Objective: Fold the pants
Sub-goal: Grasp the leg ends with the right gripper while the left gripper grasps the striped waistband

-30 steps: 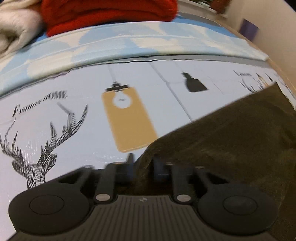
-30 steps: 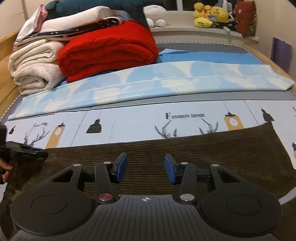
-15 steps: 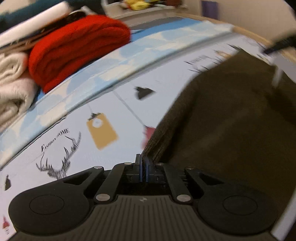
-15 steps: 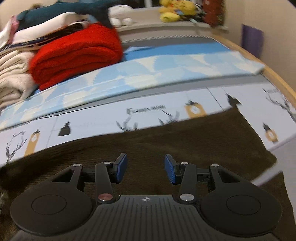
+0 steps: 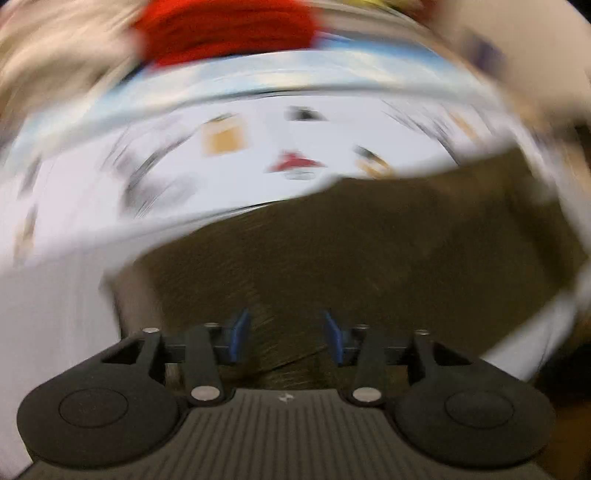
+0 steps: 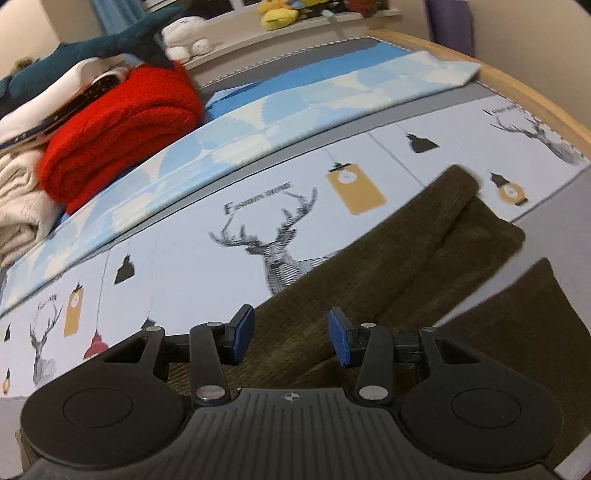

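Note:
The dark brown corduroy pants (image 6: 424, 251) lie on the printed bed sheet (image 6: 184, 254), with one layer folded over another at the right. My right gripper (image 6: 291, 334) is open and empty, just above the pants' near edge. In the blurred left wrist view the pants (image 5: 369, 251) fill the lower middle. My left gripper (image 5: 284, 334) is open, its blue pads apart over the cloth, holding nothing.
A folded red blanket (image 6: 122, 129) and white and cream bedding (image 6: 18, 206) are stacked at the back left. A light blue patterned cover (image 6: 295, 110) lies across the bed behind the sheet. Plush toys (image 6: 277, 14) sit on the far ledge. The wooden bed edge (image 6: 517, 88) runs along the right.
My left gripper was shut on the pants' edge and has opened and let it go; the pants now lie folded over. The right gripper has swung left over the pants, still open.

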Available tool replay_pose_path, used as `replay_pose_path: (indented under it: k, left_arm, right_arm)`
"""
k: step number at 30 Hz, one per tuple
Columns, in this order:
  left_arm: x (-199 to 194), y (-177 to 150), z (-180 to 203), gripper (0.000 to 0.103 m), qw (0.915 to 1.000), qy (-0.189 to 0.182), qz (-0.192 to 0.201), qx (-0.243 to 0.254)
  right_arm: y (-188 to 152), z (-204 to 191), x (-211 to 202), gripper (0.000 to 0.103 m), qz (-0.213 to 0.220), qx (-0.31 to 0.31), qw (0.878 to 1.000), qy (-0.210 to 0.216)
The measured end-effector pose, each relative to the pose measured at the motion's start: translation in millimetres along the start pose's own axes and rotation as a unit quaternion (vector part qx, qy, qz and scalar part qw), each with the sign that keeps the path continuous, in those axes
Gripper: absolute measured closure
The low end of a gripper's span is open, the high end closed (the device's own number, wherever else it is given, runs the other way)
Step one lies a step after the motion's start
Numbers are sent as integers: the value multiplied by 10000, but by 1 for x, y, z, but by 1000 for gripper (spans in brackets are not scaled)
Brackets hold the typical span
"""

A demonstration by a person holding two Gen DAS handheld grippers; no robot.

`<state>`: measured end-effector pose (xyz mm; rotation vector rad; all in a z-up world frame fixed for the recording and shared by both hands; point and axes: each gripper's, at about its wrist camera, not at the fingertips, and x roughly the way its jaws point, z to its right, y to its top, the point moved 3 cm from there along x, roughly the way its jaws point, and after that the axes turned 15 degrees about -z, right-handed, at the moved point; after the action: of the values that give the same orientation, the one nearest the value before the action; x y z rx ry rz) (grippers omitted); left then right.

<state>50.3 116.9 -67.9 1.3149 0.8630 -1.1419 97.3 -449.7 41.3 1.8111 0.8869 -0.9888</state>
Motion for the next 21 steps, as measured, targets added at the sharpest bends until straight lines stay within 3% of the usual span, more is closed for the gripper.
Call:
replay_pose_path:
  k: [2,5,6,8,9,11,15,16,20,21]
  left_arm:
    - [12,-6,-40,54,9919,-492,-366,-1114]
    - [38,-12,-74,54,9683,-918,-863,-2157]
    - [44,-12,-80,54,9620,-1028,-946,-2348]
    - [56,-10,-87,33,9520,-1244,-1009,-2610]
    - [63,-9,-89,28,9483,-1290,-1049,-2701]
    - [77,-8,-92,27,9426,-1230,-1215,-2856]
    - [82,7,-106,27,9289,-1182,-1141,-3320]
    - [82,9,-109,28,9254,-1180,-1117,-3423]
    - [70,13,-119,56,9183,-697,-804,-3814]
    - [64,15,-121,57,9177,-630,-647,-3869]
  right_arm:
    - [4,13,-1,58,42,172,9998,-8]
    - [13,38,-2,69,142,488,9987,-12]
    - [15,47,-1,71,158,587,9982,11]
    - [21,65,2,73,179,841,9962,114]
    - [24,74,3,73,182,978,9949,181]
    - [29,95,8,73,189,1310,9906,349]
    - [37,133,24,70,125,2015,9770,687]
    - [39,139,31,68,78,2117,9746,730]
    - [45,149,65,59,-247,2151,9734,755]
    - [46,150,75,59,-316,2153,9733,735]
